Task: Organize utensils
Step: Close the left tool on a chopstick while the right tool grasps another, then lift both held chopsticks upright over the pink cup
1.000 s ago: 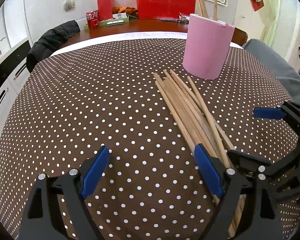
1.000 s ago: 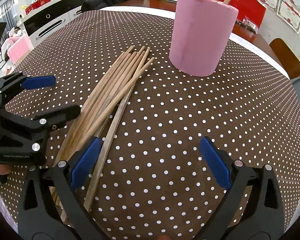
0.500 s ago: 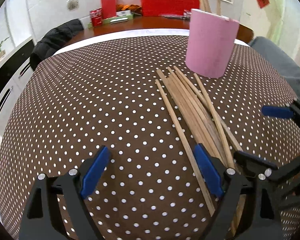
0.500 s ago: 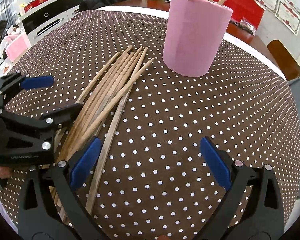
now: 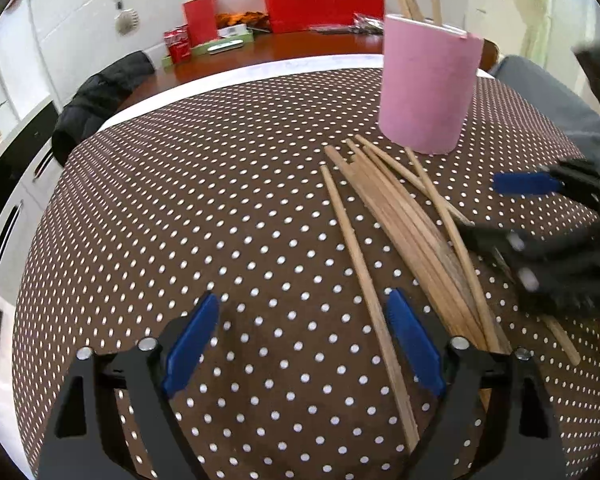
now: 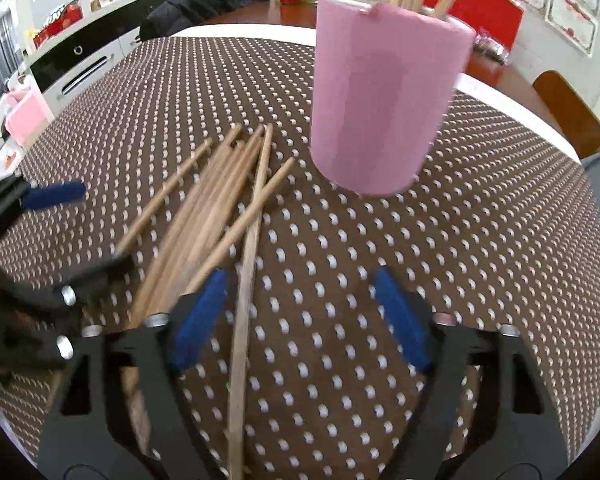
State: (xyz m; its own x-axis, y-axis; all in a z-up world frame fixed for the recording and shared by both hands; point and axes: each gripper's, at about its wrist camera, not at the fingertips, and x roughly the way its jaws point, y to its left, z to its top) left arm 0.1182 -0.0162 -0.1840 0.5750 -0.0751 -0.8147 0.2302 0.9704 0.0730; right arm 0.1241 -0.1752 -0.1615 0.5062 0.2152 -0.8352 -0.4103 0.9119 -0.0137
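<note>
One chopstick (image 6: pixel 242 320) between right tool (image 6: pixel 300 316) pads, untouched.

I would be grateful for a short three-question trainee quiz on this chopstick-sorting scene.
1. True or false: the pink holder already has some chopsticks standing in it.
2. Which lies between the fingers of the right gripper? A) one chopstick B) a soda can C) nothing
3. Fill in: the loose chopsticks lie on a brown tablecloth with white ____.

Key: 1 true. 2 A; the jaws have just been closing, but the pads do not yet press on it. 3 dots.
</note>
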